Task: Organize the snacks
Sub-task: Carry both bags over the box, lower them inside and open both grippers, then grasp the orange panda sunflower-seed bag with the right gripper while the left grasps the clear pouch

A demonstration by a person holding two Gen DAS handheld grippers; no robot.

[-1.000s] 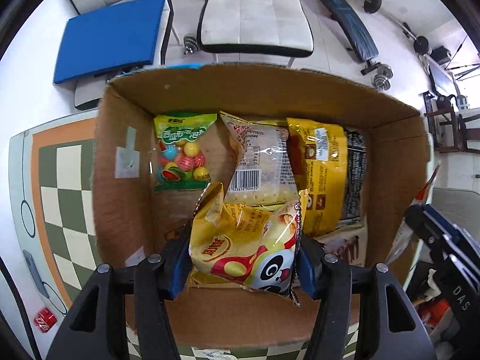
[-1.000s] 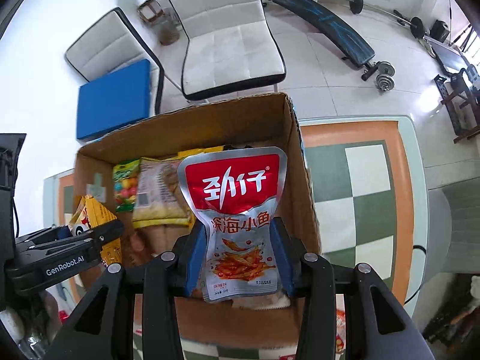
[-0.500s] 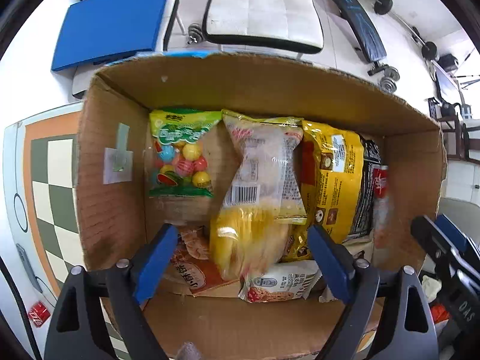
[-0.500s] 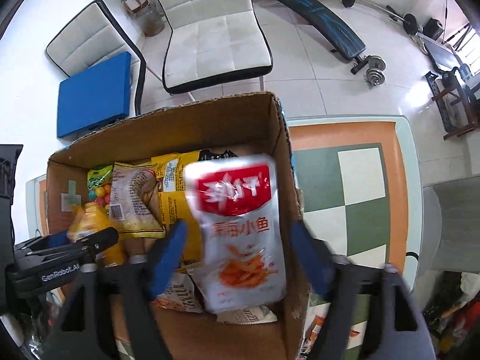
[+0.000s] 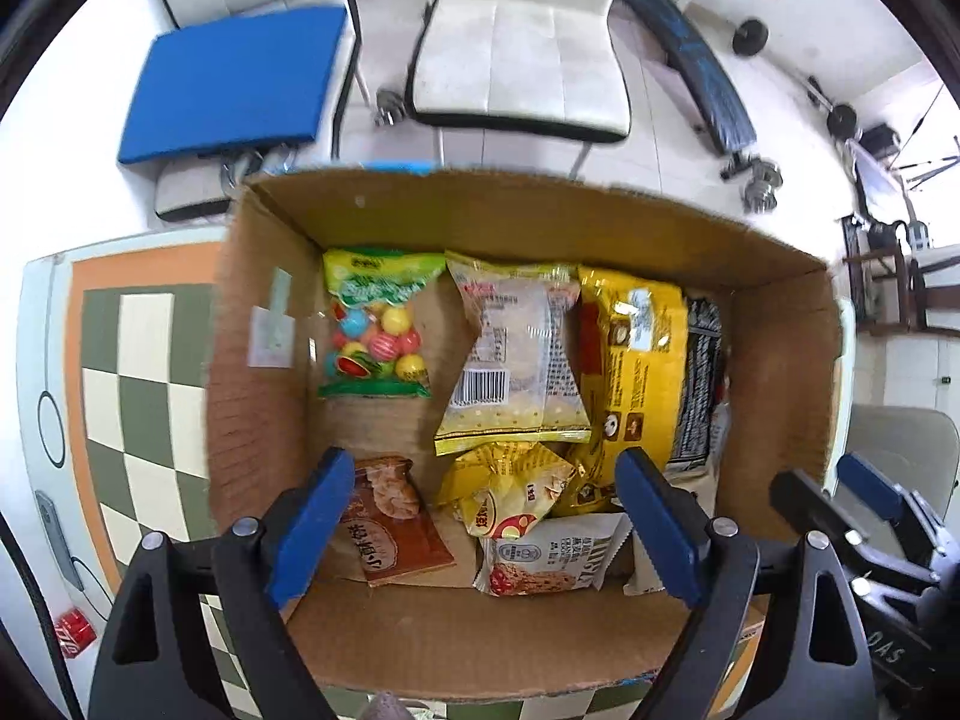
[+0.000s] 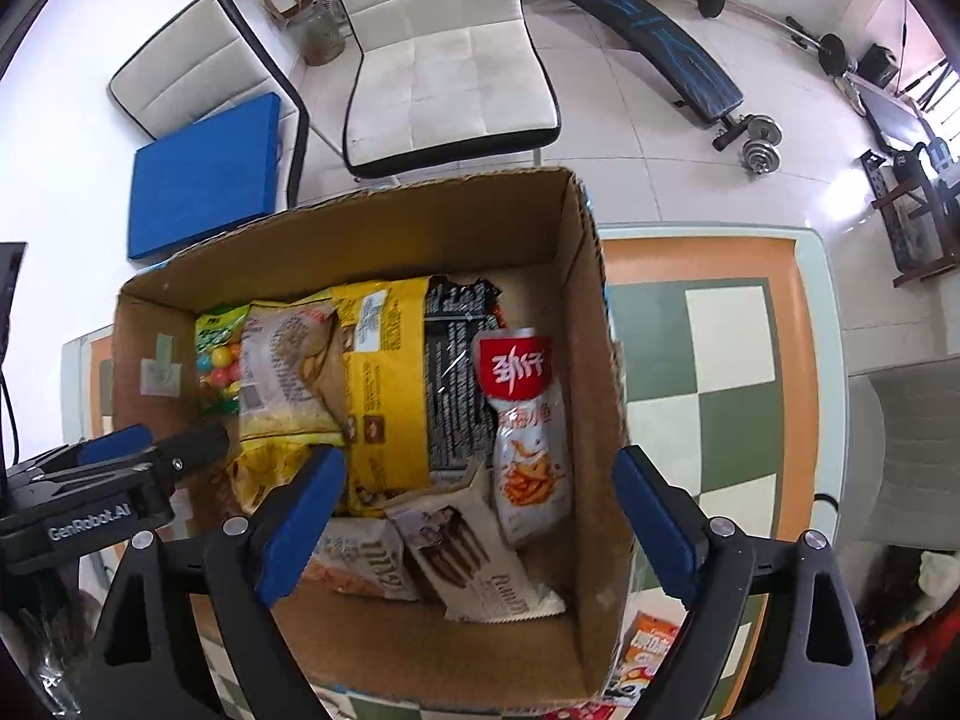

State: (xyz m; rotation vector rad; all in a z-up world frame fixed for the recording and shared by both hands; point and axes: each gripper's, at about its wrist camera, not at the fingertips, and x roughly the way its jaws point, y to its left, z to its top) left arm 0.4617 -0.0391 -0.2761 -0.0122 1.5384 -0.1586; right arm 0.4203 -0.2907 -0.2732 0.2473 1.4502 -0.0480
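Observation:
An open cardboard box point(image 5: 780, 348) point(image 6: 588, 312) on the checkered table holds several snack packets. My left gripper point(image 5: 486, 516) hangs open above the box; the crumpled yellow panda packet point(image 5: 510, 492) lies loose on the box floor below it. My right gripper point(image 6: 474, 516) has its jaws still opening, with nothing pressed between them. The silver and red fish snack pouch point(image 6: 528, 432) leans against the box's right wall. Also inside are a green candy bag point(image 5: 375, 324), a clear biscuit packet point(image 5: 516, 360), a large yellow bag point(image 5: 636, 360) and a brown packet point(image 5: 390, 522).
The other gripper shows at each view's edge: the right one point(image 5: 864, 516) and the left one point(image 6: 114, 480). A snack packet point(image 6: 651, 648) lies on the table by the box's near right corner. White chairs point(image 5: 522, 42), a blue cushion point(image 5: 234, 78) and a weight bench point(image 6: 648, 42) stand beyond.
Both grippers opened. The yellow panda packet dropped from the left gripper into the box; the fish pouch fell from the right gripper against the box's right wall. The left view pulled back from the box.

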